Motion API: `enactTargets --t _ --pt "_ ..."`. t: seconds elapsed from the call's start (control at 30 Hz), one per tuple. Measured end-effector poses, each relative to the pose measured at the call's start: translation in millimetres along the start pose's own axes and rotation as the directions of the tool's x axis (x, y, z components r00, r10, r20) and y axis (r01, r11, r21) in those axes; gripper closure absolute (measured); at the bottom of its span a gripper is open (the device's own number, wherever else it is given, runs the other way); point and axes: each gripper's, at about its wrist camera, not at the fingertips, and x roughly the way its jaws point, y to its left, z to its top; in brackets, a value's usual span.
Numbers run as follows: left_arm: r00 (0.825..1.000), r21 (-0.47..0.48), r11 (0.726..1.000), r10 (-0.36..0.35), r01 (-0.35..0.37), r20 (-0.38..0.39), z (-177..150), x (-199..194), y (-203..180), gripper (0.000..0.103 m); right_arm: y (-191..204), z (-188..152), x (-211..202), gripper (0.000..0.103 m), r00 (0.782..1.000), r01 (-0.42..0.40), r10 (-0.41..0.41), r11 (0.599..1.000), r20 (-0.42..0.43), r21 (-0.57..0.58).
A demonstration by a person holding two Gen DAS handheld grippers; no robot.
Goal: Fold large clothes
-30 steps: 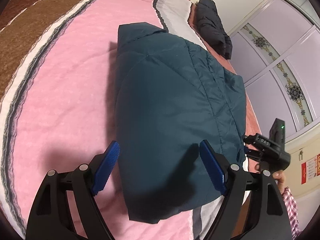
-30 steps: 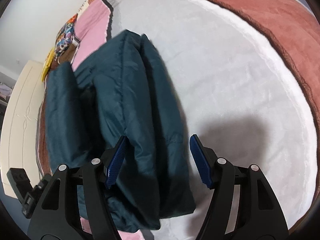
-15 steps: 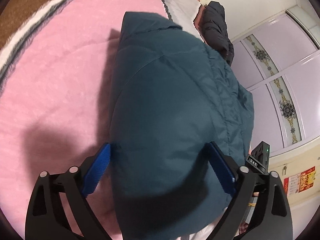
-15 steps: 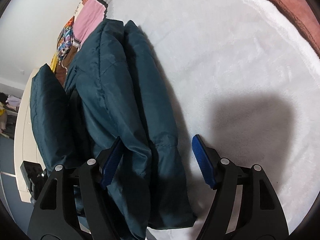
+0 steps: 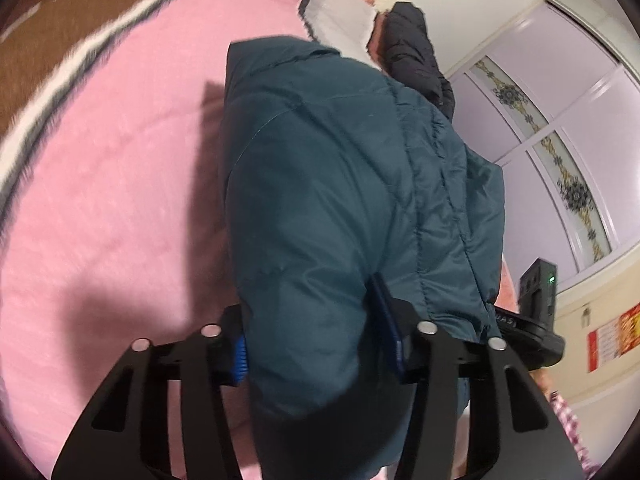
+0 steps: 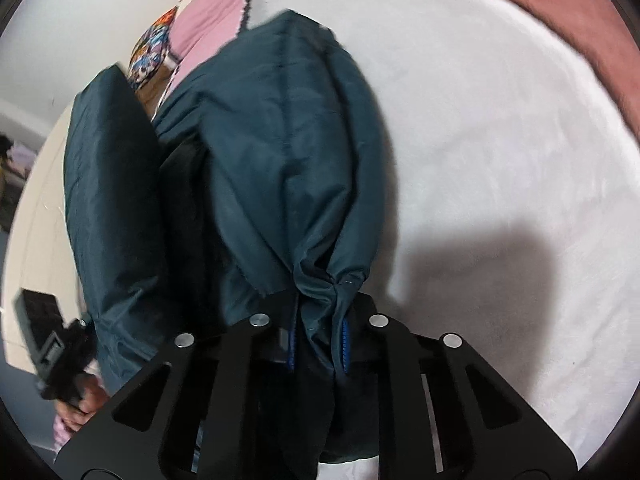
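A teal puffer jacket (image 5: 340,160) lies folded on the bed, its near edge toward me. My left gripper (image 5: 314,332) straddles a thick part of that edge. Its jaws are closing, and both blue pads (image 5: 390,336) press into the padding. In the right wrist view the same jacket (image 6: 280,120) lies in long folds. My right gripper (image 6: 319,336) is closing too, and a bunched corner of the fabric is pinched between its pads (image 6: 346,342). Each view shows the other gripper at its edge, held in a person's hand (image 6: 76,404).
A pink blanket (image 5: 120,160) with a brown and white border covers the bed left of the jacket. White fleece (image 6: 480,140) lies to the right. A black jacket (image 5: 416,52) sits at the far end. Lilac wardrobe doors (image 5: 580,120) stand beyond, and a cream bed board (image 6: 32,220) stands at the left.
Both grippers have pushed forward over the jacket's near edge and their jaws have come together on it. The fabric now bulges in the left gripper and bunches in the right.
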Motion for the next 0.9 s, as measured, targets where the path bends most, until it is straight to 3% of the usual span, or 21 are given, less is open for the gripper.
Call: enactTargets --t 0.17,0.33,0.5,0.67,0.8,0.9 --pt "0.997 0.064 0.996 0.059 -0.062 0.052 9 -26 2 0.059 39 -11 -1 0.089 1.0 -0.016 0.017 0.996 0.016 -0.09" --pt "0.989 0.044 0.991 0.119 -0.123 0.086 13 -63 34 0.059 86 -24 16 0.089 0.998 -0.06 0.059 0.984 -0.014 -0.166" --pt "0.987 -0.008 0.99 0.138 -0.137 0.081 4 -89 77 0.059 122 -41 40 0.09 0.997 -0.059 0.049 0.974 -0.051 -0.218" --pt "0.991 -0.061 0.992 0.113 -0.109 0.076 -4 -87 96 0.054 125 -37 58 0.089 0.998 -0.013 0.0 0.981 -0.068 -0.193" --pt "0.981 -0.048 0.983 0.178 -0.175 0.072 0 -83 86 0.039 122 -39 56 0.081 0.997 0.027 -0.039 0.985 -0.067 -0.17" --pt "0.976 -0.032 0.977 0.21 -0.208 0.059 3 -86 83 0.038 118 -36 54 0.073 0.995 0.045 -0.055 0.991 -0.081 -0.127"
